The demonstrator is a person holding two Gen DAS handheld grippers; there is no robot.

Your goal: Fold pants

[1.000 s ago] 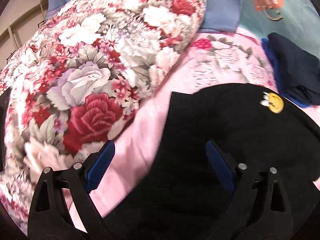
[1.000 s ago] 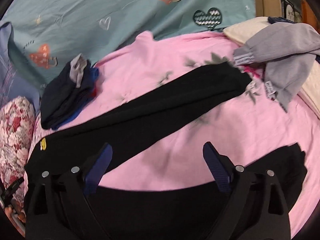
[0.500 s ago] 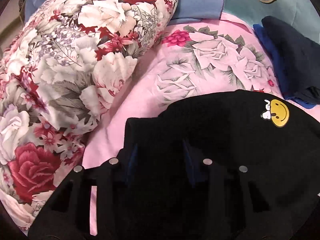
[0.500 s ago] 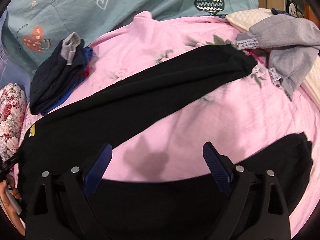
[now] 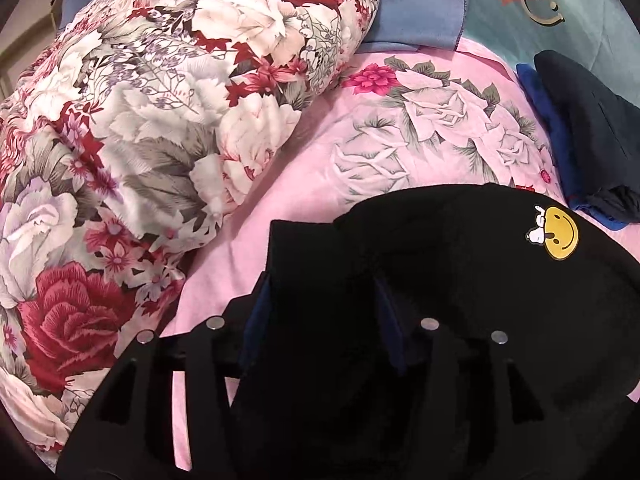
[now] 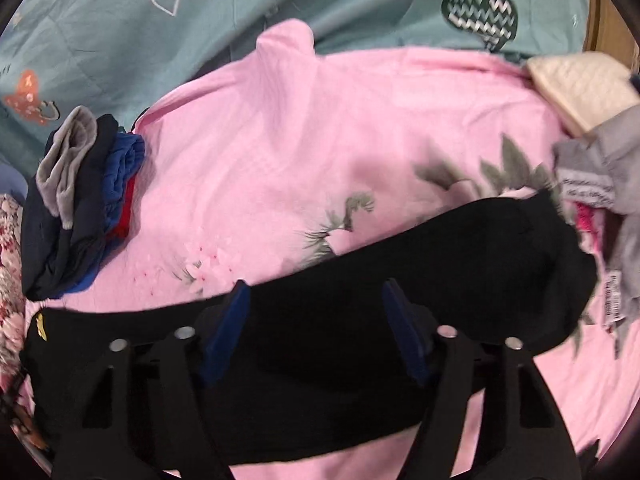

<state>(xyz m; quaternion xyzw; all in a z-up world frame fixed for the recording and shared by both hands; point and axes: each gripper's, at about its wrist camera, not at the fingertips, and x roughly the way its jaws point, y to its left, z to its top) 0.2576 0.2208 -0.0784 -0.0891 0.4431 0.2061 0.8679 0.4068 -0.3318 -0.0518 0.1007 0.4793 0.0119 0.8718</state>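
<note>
Since the frame a second ago the right wrist view has swung: the black pants, then split into a far leg and a near band with pink sheet between, now run as one dark band across the lower half of the frame. In the left view the jaws, then wide over sheet and fabric, now sit narrower over the waist corner.

Pants: black, lying flat on the pink floral sheet. In the left wrist view the waist end fills the lower right, its corner at centre, with a yellow smiley patch at right.

Left gripper: jaws part-open and opening. The corner fabric lies between the blue pads, bunched; black on black, so I cannot tell whether the pads press on it.

Right gripper: jaws closing, set over the upper edge of the pants leg at lower centre. Fabric is between the pads; the pads appear clear of it, with gaps showing on both sides.

Surroundings: a floral quilt roll at left of the left view; a stack of dark blue folded clothes at left of the right view, just above the waist end; grey garment at right edge, near the leg cuff; teal cover with hearts along the top.
</note>
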